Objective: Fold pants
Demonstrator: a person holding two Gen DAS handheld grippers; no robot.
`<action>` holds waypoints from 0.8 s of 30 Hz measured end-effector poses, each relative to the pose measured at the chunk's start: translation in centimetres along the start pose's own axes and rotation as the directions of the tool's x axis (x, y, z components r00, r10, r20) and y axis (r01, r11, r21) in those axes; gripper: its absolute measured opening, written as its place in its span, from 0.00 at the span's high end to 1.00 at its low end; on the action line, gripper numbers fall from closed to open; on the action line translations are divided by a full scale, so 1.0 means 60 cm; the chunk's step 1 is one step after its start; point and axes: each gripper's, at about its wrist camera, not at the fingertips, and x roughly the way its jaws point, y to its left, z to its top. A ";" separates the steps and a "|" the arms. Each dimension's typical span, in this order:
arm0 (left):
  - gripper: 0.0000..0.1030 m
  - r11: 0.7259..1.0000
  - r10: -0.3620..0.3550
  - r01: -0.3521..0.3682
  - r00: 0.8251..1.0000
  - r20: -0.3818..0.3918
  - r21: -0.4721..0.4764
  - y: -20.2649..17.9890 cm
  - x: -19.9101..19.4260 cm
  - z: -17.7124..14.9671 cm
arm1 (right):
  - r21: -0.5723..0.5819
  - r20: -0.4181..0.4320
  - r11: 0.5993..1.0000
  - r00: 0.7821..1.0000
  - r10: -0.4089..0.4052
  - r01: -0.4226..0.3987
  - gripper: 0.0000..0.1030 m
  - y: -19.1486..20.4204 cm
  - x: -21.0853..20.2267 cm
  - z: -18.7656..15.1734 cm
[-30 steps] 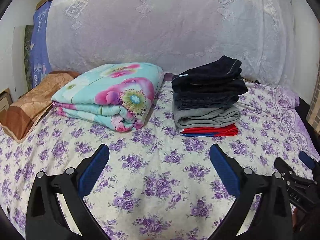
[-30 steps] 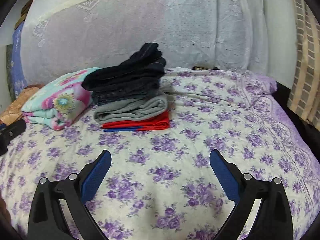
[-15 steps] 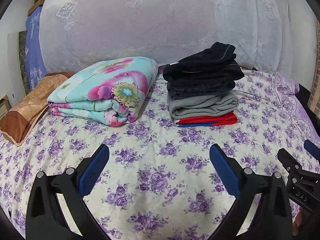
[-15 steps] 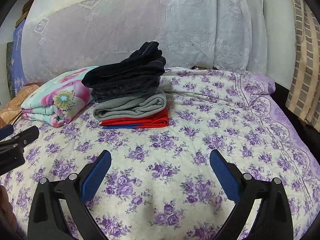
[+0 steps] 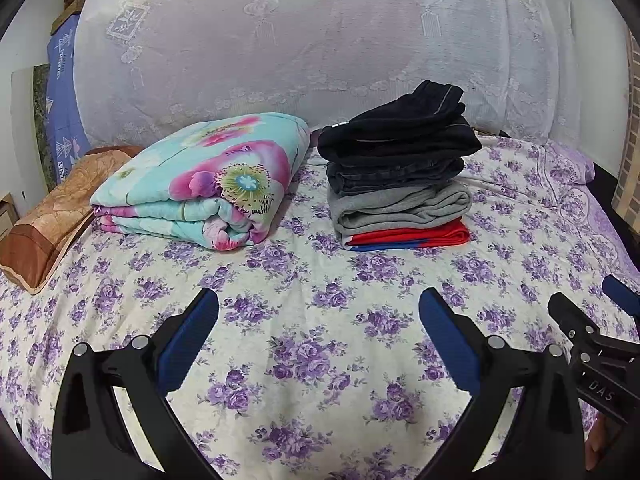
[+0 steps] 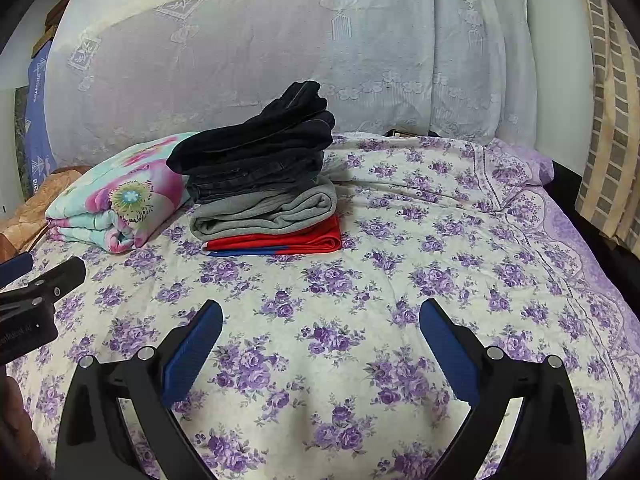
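Observation:
A stack of folded pants [image 5: 400,168] stands at the back of the bed: dark ones on top, grey in the middle, red and blue at the bottom. It also shows in the right wrist view [image 6: 264,184]. My left gripper [image 5: 319,316] is open and empty, low over the bedsheet well in front of the stack. My right gripper [image 6: 321,320] is open and empty too, in front and right of the stack. Each gripper shows at the edge of the other's view.
A folded floral quilt [image 5: 204,188] lies left of the stack, with a brown pillow [image 5: 48,224] further left. A lace-covered headboard [image 5: 320,60] stands behind. The purple-flowered sheet [image 5: 320,360] covers the bed. A striped curtain [image 6: 612,120] hangs at the right.
Both grippers have drawn back and tilted a little, so the stack and quilt sit slightly higher and further off. Both stay open and empty.

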 end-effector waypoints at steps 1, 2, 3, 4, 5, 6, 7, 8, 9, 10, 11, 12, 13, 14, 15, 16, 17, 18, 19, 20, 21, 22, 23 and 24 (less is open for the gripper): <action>0.05 1.000 0.000 0.000 1.000 -0.001 0.001 -0.001 0.000 0.000 | 0.000 -0.001 1.000 1.000 0.001 -0.001 0.04 0.001 0.000 0.000; 0.05 1.000 0.000 0.000 1.000 -0.002 0.002 -0.002 0.001 0.000 | -0.001 -0.001 1.000 1.000 0.001 -0.001 0.04 0.001 0.000 -0.001; 0.05 1.000 -0.001 0.001 1.000 -0.004 0.003 -0.003 0.001 -0.001 | -0.001 -0.001 1.000 1.000 0.000 0.000 0.04 0.002 0.000 -0.001; 0.05 1.000 -0.003 0.003 1.000 -0.005 0.004 -0.003 0.002 -0.001 | -0.001 -0.001 1.000 1.000 0.001 -0.001 0.04 0.002 -0.001 -0.001; 0.05 1.000 -0.004 0.004 1.000 -0.005 0.006 -0.003 0.002 -0.001 | 0.001 0.000 1.000 1.000 0.001 -0.001 0.04 0.002 -0.001 -0.001; 0.05 1.000 -0.004 0.004 1.000 -0.005 0.007 -0.004 0.002 -0.001 | 0.001 -0.001 1.000 1.000 -0.001 0.001 0.04 0.002 0.000 0.000; 0.05 1.000 -0.006 0.006 1.000 -0.005 0.007 -0.004 0.002 -0.001 | 0.001 -0.001 1.000 1.000 -0.001 0.001 0.04 0.002 0.000 0.000; 0.05 1.000 -0.006 0.007 1.000 -0.005 0.008 -0.004 0.002 -0.002 | 0.001 -0.001 1.000 1.000 -0.001 0.001 0.04 0.002 0.000 0.000; 0.05 1.000 -0.007 0.007 1.000 -0.005 0.009 -0.005 0.002 -0.002 | 0.001 -0.002 1.000 1.000 -0.001 0.001 0.04 0.002 0.000 0.000; 0.05 1.000 -0.007 0.007 1.000 -0.005 0.008 -0.005 0.002 -0.002 | 0.002 -0.002 1.000 1.000 -0.001 0.001 0.04 0.002 0.000 0.000; 0.05 1.000 -0.008 0.008 1.000 -0.006 0.009 -0.005 0.003 -0.002 | 0.001 -0.003 1.000 1.000 0.000 0.000 0.04 0.003 -0.001 -0.001; 0.05 1.000 -0.007 0.007 1.000 -0.006 0.009 -0.006 0.002 -0.003 | 0.000 -0.003 1.000 1.000 0.001 -0.001 0.04 0.003 -0.001 -0.001; 0.05 1.000 -0.006 0.006 1.000 -0.006 0.007 -0.006 0.001 -0.003 | 0.000 -0.003 1.000 1.000 0.001 -0.001 0.04 0.003 -0.001 -0.001; 0.05 1.000 -0.007 0.007 1.000 -0.006 0.008 -0.006 0.001 -0.003 | -0.001 -0.002 1.000 1.000 0.002 -0.002 0.04 0.004 -0.002 -0.002; 0.05 1.000 -0.007 0.007 1.000 -0.006 0.008 -0.007 0.001 -0.003 | -0.001 -0.002 1.000 1.000 0.003 -0.003 0.04 0.003 -0.002 -0.003; 0.05 1.000 -0.006 0.006 1.000 -0.005 0.008 -0.007 0.001 -0.003 | -0.001 -0.002 1.000 1.000 0.003 -0.003 0.04 0.003 -0.002 -0.002; 0.05 1.000 -0.007 0.007 1.000 -0.006 0.009 -0.006 0.002 -0.002 | 0.000 -0.002 1.000 1.000 0.003 -0.003 0.04 0.004 -0.002 -0.003; 0.05 1.000 -0.009 0.009 1.000 -0.005 0.008 -0.007 0.002 -0.003 | 0.000 -0.002 1.000 1.000 0.003 -0.003 0.04 0.003 -0.002 -0.002; 0.05 1.000 -0.011 0.011 1.000 -0.005 0.009 -0.006 0.002 -0.002 | -0.001 -0.002 1.000 1.000 0.004 -0.004 0.04 0.003 -0.002 -0.002; 0.05 1.000 -0.011 0.011 1.000 -0.004 0.008 -0.007 0.001 -0.003 | -0.001 -0.003 1.000 1.000 0.004 -0.004 0.04 0.003 -0.002 -0.002; 0.05 1.000 -0.014 0.014 1.000 -0.005 0.010 -0.007 0.001 -0.003 | -0.001 -0.003 1.000 1.000 0.004 -0.004 0.04 0.003 -0.002 -0.003; 0.05 1.000 -0.015 0.015 1.000 -0.006 0.011 -0.008 0.001 -0.003 | -0.001 -0.002 1.000 1.000 0.004 -0.004 0.04 0.003 -0.002 -0.002; 0.05 1.000 -0.015 0.016 1.000 -0.008 0.011 -0.008 0.001 -0.004 | -0.002 -0.003 1.000 1.000 0.004 -0.004 0.04 0.003 -0.002 -0.002; 0.05 1.000 -0.017 0.018 1.000 -0.011 0.010 -0.008 0.002 -0.004 | -0.003 -0.003 1.000 1.000 0.005 -0.005 0.04 0.004 -0.003 -0.002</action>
